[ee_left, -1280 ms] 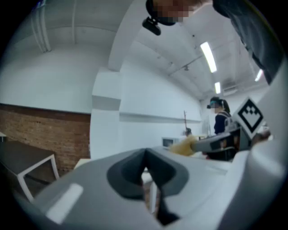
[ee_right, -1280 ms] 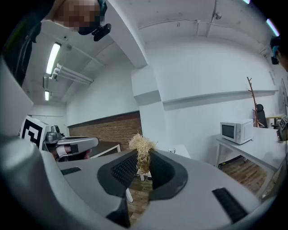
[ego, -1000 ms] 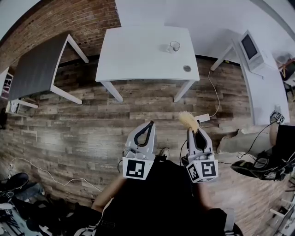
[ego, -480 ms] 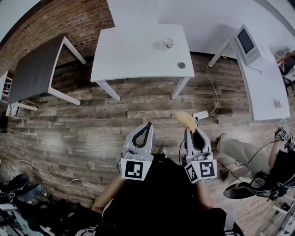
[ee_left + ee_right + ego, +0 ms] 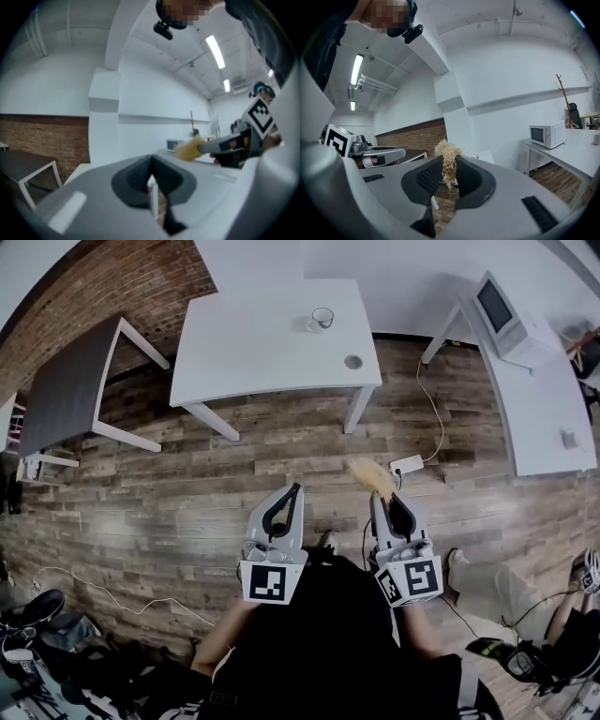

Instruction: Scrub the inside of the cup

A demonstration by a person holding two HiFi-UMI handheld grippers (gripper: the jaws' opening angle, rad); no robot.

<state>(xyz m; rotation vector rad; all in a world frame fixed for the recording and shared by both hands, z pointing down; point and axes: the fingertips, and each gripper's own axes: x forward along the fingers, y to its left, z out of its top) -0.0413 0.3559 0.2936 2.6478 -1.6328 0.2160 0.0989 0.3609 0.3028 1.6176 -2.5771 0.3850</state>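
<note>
Nearest, both grippers are held out in front of the person's body, above the wooden floor (image 5: 281, 442) and well short of any furniture. The left gripper (image 5: 292, 489) has its jaws pressed fully together with nothing between them. The right gripper (image 5: 380, 498) is clamped on a scrubber (image 5: 371, 475), a tuft of pale straw-like fibres pinched between the pads, with its frayed end sticking out past the tips.

Just beyond the scrubber, a power strip (image 5: 407, 465) lies on the boards with its cable running off to the right.

Further out stands a white table (image 5: 244, 352). The cup (image 5: 322, 318) sits upright on it, close to the far edge and right of the middle, toward the far right corner. A small round thing (image 5: 352, 362) lies nearer the right edge, apart from the cup; what it is cannot be told from here.

As for progress, only the first part looks done: the tool is in hand. The cup is untouched and well apart from both grippers. Everything else appears to be left — reaching the table, most likely steadying the cup with the free left gripper, putting the scrubber into the cup and working it round the inside.
</note>
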